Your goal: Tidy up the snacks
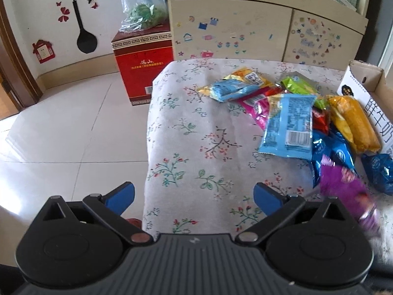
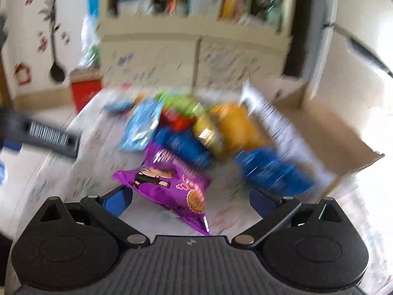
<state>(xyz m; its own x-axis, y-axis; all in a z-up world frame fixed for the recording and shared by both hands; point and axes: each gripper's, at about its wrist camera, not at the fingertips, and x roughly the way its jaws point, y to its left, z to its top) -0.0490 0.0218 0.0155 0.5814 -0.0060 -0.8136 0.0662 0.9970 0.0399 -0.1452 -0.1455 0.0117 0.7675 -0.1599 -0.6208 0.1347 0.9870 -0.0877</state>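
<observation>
The right gripper [image 2: 190,196] was spread wide, its 2 blue fingers [image 2: 115,200] well apart. The purple snack packet [image 2: 169,184] sat between them, near the left finger and clear of the right one; whether it touched either finger could not be told from the blurred right wrist view. In the left wrist view the same packet [image 1: 348,191] appeared smeared at the right edge, beyond the right finger of the left gripper [image 1: 194,194], which was also spread, with only the floral tablecloth [image 1: 196,127] between its fingers. Ahead lay the pile of snack packets [image 1: 289,120], and the open cardboard box [image 1: 363,83] stood just beside it on the right.
</observation>
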